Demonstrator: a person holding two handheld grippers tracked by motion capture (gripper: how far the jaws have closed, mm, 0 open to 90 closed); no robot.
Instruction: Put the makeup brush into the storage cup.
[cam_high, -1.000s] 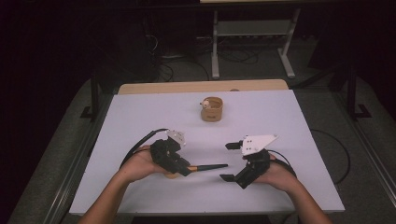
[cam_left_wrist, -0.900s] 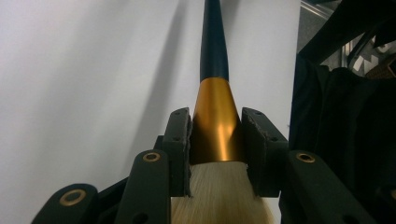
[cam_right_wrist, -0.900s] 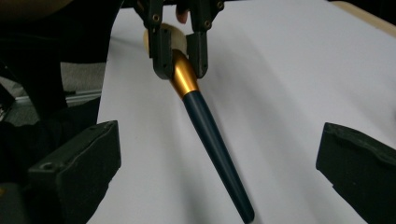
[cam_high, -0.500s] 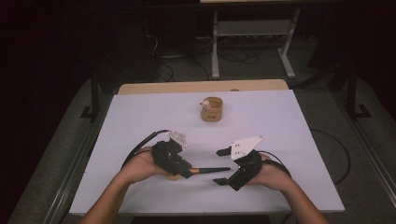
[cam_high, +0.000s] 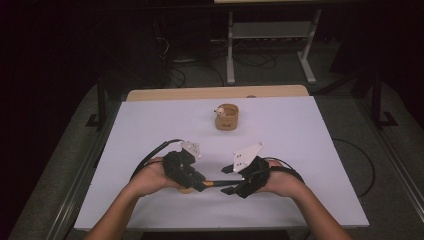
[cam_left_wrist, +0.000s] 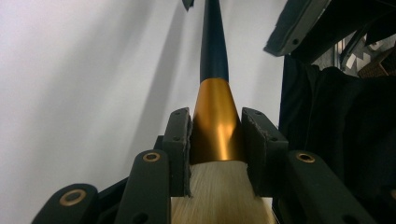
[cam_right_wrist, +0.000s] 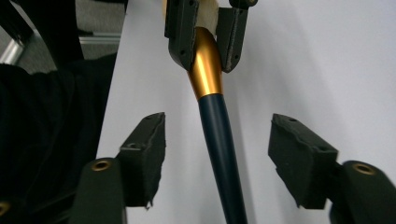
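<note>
A brush (cam_left_wrist: 216, 121) with pale bristles, a gold ferrule and a dark blue handle lies level just above the white table (cam_high: 300, 140) near its front edge. My left gripper (cam_left_wrist: 216, 140) is shut on the ferrule, pads pressed to both its sides. The handle (cam_right_wrist: 219, 154) runs between the pads of my right gripper (cam_right_wrist: 219, 140), whose jaws have just been closing; a gap remains on each side. In the high view the left gripper (cam_high: 202, 183) and right gripper (cam_high: 231, 186) face each other, tips close together, with the brush (cam_high: 216, 183) between them.
A small round wooden holder (cam_high: 227, 116) with a pale item in it stands at the table's middle back. A wooden strip (cam_high: 215, 93) edges the far side. Behind it are a metal stand (cam_high: 270, 35) and cables on the dark floor.
My right gripper has slid left toward the left gripper, its jaws now astride the brush handle and narrower than before. The left gripper and brush have stayed put.
</note>
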